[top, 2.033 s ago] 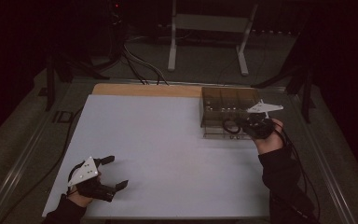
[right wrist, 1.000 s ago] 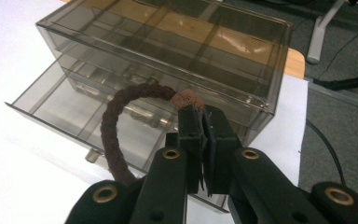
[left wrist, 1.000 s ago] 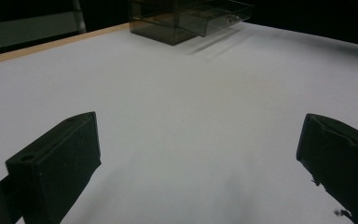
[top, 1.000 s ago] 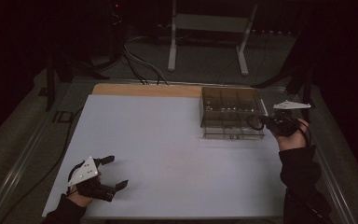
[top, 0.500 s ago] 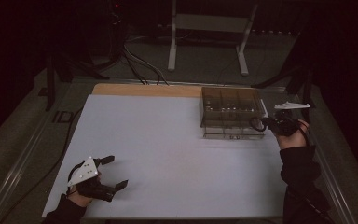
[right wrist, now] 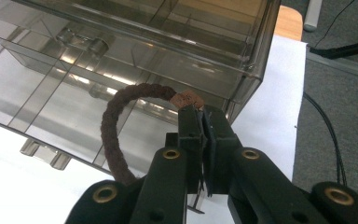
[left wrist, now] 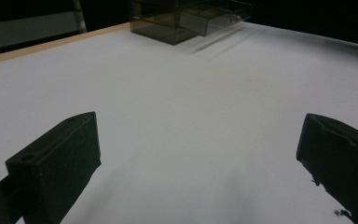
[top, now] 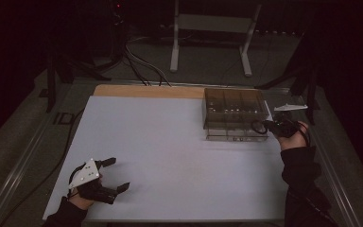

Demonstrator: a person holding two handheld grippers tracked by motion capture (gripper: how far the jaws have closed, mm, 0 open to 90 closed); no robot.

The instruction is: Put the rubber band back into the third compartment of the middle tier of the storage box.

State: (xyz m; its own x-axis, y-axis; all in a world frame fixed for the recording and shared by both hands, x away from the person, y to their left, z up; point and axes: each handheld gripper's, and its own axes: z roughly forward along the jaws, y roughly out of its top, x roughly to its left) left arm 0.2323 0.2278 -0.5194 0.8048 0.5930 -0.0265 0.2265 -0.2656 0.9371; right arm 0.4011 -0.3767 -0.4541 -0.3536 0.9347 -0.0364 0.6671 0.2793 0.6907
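A clear smoky plastic drawer box stands at the back right of the white table; its bottom drawer is pulled out toward the front. My right gripper is at the box's right end, shut on a dark brown braided hair tie with a copper clasp. In the right gripper view the loop arcs up to the left, over the open drawer. My left gripper rests at the table's front left, its jaws wide open with nothing between them. The box stands far ahead of it.
A wooden strip runs along the table's back edge. Behind it, cables and a grey stand sit on the dark floor. A metal rail lines the right side, and white tabletop stretches between the grippers.
My right gripper swung from the front of the box round to its right end, then sank a little toward the drawer with the hair tie. The left gripper has stayed in place.
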